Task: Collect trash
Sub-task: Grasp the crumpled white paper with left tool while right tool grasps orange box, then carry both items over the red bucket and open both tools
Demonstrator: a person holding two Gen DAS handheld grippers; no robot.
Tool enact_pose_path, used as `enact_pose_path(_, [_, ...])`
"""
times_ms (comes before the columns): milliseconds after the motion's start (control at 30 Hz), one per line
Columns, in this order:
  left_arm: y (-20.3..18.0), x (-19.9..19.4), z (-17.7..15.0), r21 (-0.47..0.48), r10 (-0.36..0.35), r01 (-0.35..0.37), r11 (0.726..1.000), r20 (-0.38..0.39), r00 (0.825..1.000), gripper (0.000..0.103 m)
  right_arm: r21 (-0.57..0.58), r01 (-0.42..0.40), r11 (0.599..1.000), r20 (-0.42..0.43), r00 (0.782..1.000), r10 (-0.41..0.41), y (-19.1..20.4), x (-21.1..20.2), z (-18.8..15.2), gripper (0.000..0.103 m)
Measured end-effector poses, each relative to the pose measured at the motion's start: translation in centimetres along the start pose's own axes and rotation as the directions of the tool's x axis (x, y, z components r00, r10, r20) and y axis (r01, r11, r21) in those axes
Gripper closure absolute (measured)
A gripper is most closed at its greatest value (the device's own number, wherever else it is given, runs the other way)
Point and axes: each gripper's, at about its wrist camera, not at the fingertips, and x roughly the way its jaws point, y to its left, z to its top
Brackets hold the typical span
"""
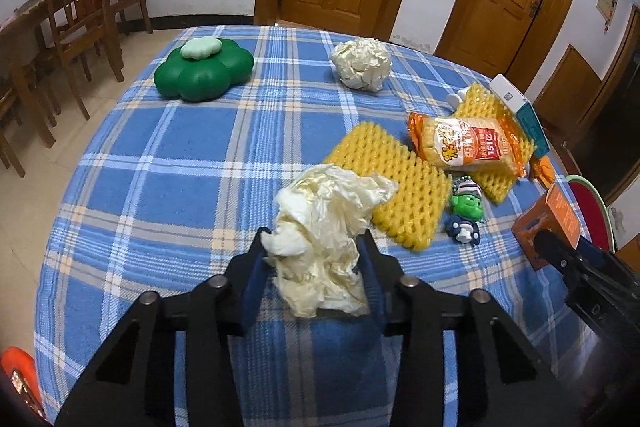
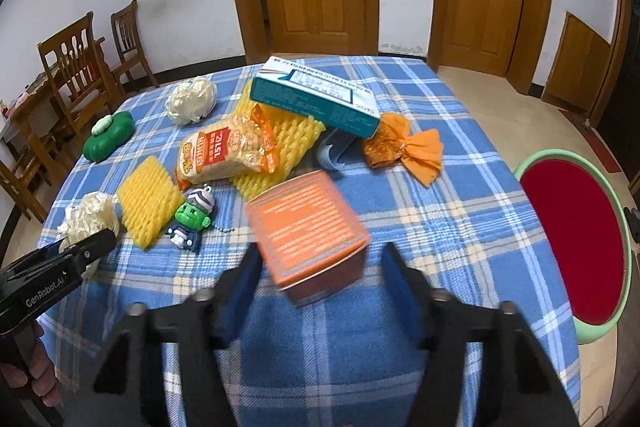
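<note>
Your left gripper [image 1: 316,251] is down on the blue plaid tablecloth [image 1: 160,187], both dark pads pressed into the sides of the crumpled cream plastic wad [image 1: 324,239], so that one is pinched. Your right gripper [image 2: 318,267] straddles the orange cardboard box [image 2: 308,235]; the left pad meets the box's edge, but there's a clear gap at the right pad, so it isn't clamped, and the box looks blurred. Just beyond the wad lies a yellow foam fruit net [image 1: 392,183], with the small green-faced toy figure [image 1: 466,211] beside it. Further back sit an orange snack packet [image 2: 228,155] on a second yellow net [image 2: 276,143], a teal-and-white carton [image 2: 316,99], a crumpled orange wrapper [image 2: 404,147], another cream wad [image 1: 362,65] and a green flower-shaped lidded container [image 1: 204,71].
</note>
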Motion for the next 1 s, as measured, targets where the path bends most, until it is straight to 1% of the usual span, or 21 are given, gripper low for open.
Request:
enact_pose_path(67, [0.0, -0.3, 0.0, -0.002, -0.007, 0.007, 1.000, 0.008, 1.000, 0.067, -0.004, -0.008, 1.000, 0.007, 1.000, 0.008, 0.1, -0.2, -0.1, 0.048])
enact_pose_path(233, [0.0, -1.6, -0.2, -0.011, -0.025, 0.025, 1.000, 0.021, 0.999, 0.071, -0.007, -0.012, 1.000, 0.032, 0.999, 0.012, 0.0, -1.1, -0.1, 0.049])
enact_pose_path(500, [-1.3, -4.6, 0.3, 0.018, -0.055, 0.053, 0.998, 0.079, 0.995, 0.072, 0.021, -0.022, 1.000, 0.081, 0.997, 0.020, -1.4, -3.9, -0.1, 0.049])
enact_pose_path(667, [-3.0, -6.5, 0.7, 0.055, -0.076, 0.070, 0.996, 0.114, 0.991, 0.072, 0.039, -0.021, 0.999, 0.120, 0.993, 0.016, -2.6, -5.9, 0.1, 0.049])
enact_pose_path(867, [-5.4, -7.3, 1.5, 0.091, -0.117, 0.107, 0.990, 0.114, 0.986, 0.073, 0.067, 0.006, 0.998, 0.160, 0.987, -0.016, -4.7, -8.1, 0.4, 0.049])
enact_pose_path(1000, [-7.5, -7.4, 2.0, 0.121, -0.149, 0.136, 0.983, 0.105, 0.983, 0.073, 0.094, 0.039, 0.995, 0.178, 0.982, -0.055, -6.8, -9.3, 0.5, 0.049])
